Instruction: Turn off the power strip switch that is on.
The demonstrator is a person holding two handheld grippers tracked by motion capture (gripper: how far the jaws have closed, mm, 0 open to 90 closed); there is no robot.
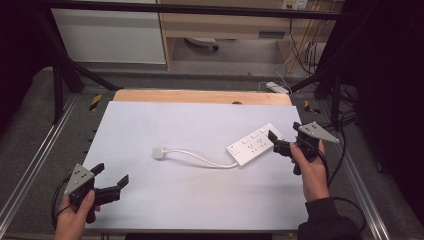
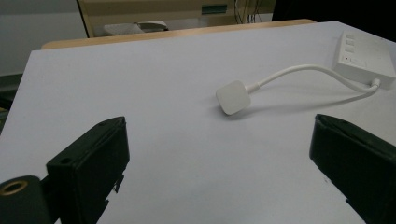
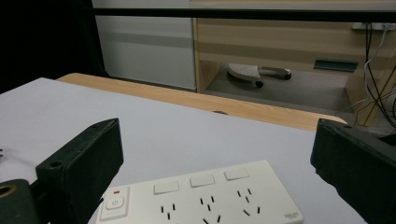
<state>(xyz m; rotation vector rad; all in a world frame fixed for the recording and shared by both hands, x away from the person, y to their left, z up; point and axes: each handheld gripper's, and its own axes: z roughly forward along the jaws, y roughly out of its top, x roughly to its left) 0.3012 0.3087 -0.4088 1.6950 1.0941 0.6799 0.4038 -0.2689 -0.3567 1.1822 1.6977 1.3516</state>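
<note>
A white power strip (image 1: pixel 255 144) lies at the right of the white table top (image 1: pixel 165 195), with a row of switches and sockets (image 3: pixel 205 198). Its white cable (image 1: pixel 200 157) curves left to a white plug (image 1: pixel 159 153) near the table's middle. My right gripper (image 1: pixel 284 132) stands open at the strip's right end, its jaws apart on either side of the strip (image 3: pixel 217 135). At the front left corner my left gripper (image 1: pixel 111 175) is open and holds nothing. It points at the plug (image 2: pixel 233 97), which lies well beyond its jaws (image 2: pixel 219 126); the strip (image 2: pixel 364 60) sits far right.
A wooden board edge (image 1: pixel 200 96) runs along the back of the white top. Metal frame rails (image 1: pixel 30 165) flank both sides. Behind stand a wooden desk (image 3: pixel 280 42), hanging cables (image 1: pixel 302 50) and another white strip on the floor (image 1: pixel 277 87).
</note>
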